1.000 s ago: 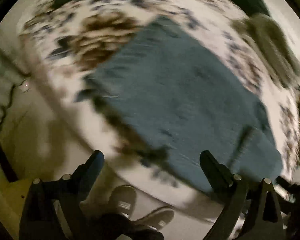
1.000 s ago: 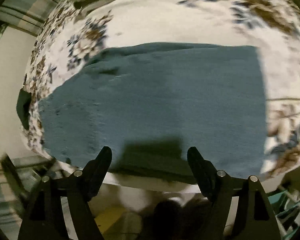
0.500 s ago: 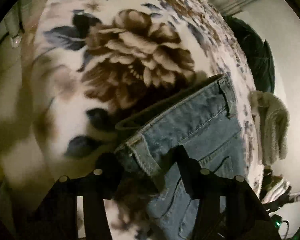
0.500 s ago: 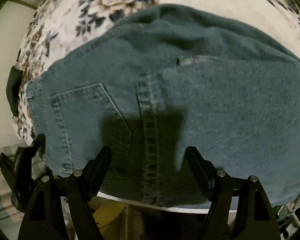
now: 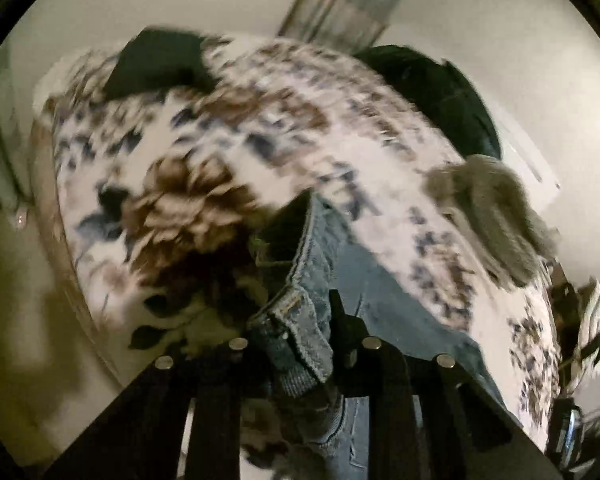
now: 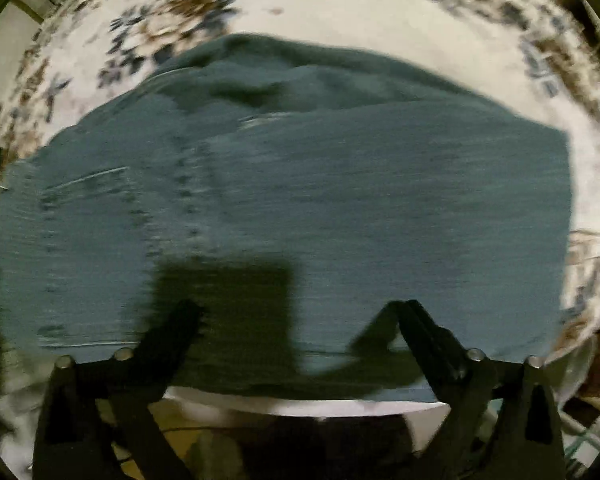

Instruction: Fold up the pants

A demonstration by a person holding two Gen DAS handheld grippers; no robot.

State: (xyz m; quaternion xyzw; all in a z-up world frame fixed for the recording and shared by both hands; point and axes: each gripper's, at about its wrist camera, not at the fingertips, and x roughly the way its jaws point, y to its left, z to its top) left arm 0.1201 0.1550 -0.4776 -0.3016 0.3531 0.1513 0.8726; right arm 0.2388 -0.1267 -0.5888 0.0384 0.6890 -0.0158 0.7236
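Blue denim pants (image 6: 320, 208) lie folded on a floral blanket (image 6: 340, 8), filling most of the right wrist view. My right gripper (image 6: 300, 316) is open and empty, its fingers just above the pants' near edge. In the left wrist view my left gripper (image 5: 296, 320) is shut on the pants' waistband (image 5: 304, 292) and holds that corner lifted off the blanket (image 5: 260, 120). The rest of the pants (image 5: 380, 292) trails down to the right.
A grey fuzzy cloth (image 5: 492, 216) lies on the blanket's right side. Dark green cushions (image 5: 156, 60) (image 5: 440, 88) sit at the far edge by the wall. The blanket's near edge and the floor show below the right gripper.
My left gripper has closed on the waistband and lifted it; the view swung up. My right gripper pulled back a little from the pants and stays open.
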